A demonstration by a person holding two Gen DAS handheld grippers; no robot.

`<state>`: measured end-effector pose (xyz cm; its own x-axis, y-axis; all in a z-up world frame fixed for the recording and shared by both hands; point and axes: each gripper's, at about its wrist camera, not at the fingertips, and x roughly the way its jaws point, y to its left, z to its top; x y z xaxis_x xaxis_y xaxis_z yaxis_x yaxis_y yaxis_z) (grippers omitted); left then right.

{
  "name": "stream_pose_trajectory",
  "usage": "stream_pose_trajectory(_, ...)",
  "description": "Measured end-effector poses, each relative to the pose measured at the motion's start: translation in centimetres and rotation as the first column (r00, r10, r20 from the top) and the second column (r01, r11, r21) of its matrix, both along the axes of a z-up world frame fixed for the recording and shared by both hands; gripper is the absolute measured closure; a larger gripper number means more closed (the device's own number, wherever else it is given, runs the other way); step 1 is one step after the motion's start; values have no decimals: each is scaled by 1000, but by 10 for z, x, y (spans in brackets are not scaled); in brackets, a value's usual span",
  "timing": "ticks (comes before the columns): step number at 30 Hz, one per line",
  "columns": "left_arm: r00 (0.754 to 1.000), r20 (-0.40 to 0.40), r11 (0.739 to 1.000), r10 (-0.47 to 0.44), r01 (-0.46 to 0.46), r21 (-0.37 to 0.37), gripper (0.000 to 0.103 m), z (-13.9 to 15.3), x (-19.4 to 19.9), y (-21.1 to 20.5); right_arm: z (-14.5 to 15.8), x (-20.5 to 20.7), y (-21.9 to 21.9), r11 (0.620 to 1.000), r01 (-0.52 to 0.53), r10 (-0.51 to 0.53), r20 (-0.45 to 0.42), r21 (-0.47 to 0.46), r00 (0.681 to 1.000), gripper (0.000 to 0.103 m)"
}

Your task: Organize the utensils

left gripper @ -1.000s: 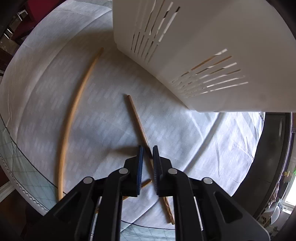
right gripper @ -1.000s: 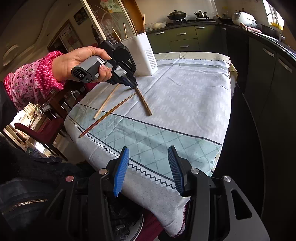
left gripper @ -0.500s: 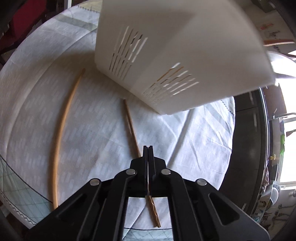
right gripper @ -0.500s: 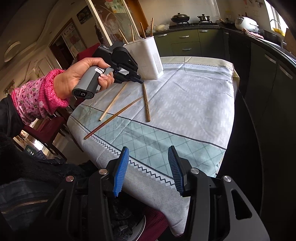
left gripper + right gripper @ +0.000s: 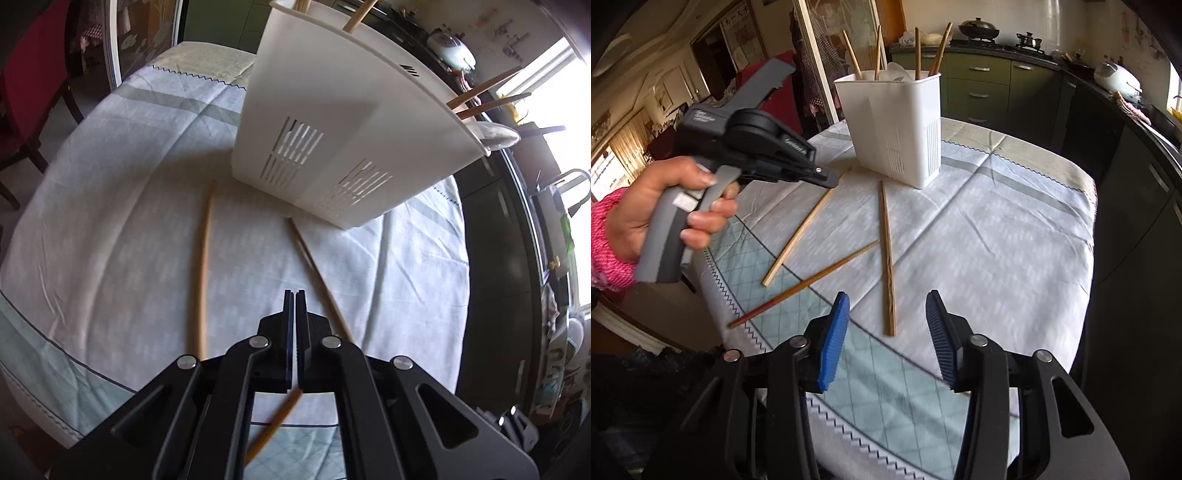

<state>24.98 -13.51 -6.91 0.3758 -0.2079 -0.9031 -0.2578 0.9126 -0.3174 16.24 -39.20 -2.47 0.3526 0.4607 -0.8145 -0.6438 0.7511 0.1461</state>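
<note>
Three chopsticks lie on the tablecloth: a pale one (image 5: 805, 229), a dark reddish one (image 5: 805, 284) and a carved brown one (image 5: 888, 258). A white slotted utensil holder (image 5: 894, 125) stands behind them with several chopsticks upright in it. A hand holds my left gripper (image 5: 833, 181) above the pale chopstick, shut with nothing in it. In the left wrist view the left gripper (image 5: 295, 295) hangs between the pale chopstick (image 5: 201, 277) and the brown one (image 5: 321, 280), near the holder (image 5: 332, 129). My right gripper (image 5: 886, 332) hovers over the carved chopstick's near end; its jaws are closing, pads touching nothing.
The table (image 5: 1015, 229) has a pale checked cloth with a teal border at the near edge. Dark kitchen cabinets (image 5: 990, 88) run behind and to the right. A red chair (image 5: 22, 92) stands left of the table. A pink sleeve (image 5: 605, 251) shows at the left.
The left gripper shut at the carved chopstick, turned it on the cloth, then lifted off without it. The right gripper moved in over the table and its jaws narrowed.
</note>
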Motion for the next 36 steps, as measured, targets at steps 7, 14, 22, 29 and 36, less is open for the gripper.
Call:
stream_pose_trajectory(7,996,-84,997,-32,38,65,89,-10,21,42,-35,74,56,998,1,-6,-95,-59,995,67)
stream_pose_trajectory(14,981,-192,993,-38,58,101,82,-39,41,45,-42,69,53,996,5,-16,-124,-93,992,67)
stream_pose_trajectory(22,967,-250,983,-57,98,154,85,-51,49,36,-35,57,55,995,-3,-10,-126,-98,992,67)
stream_pose_trajectory(29,968,-217,972,-124,163,169,97,-45,38,42,-27,44,57,994,1,-14,-122,-109,992,67)
stream_pose_trajectory(36,983,-12,966,-185,185,183,97,15,-15,63,-10,32,60,993,9,-20,-90,-118,996,67)
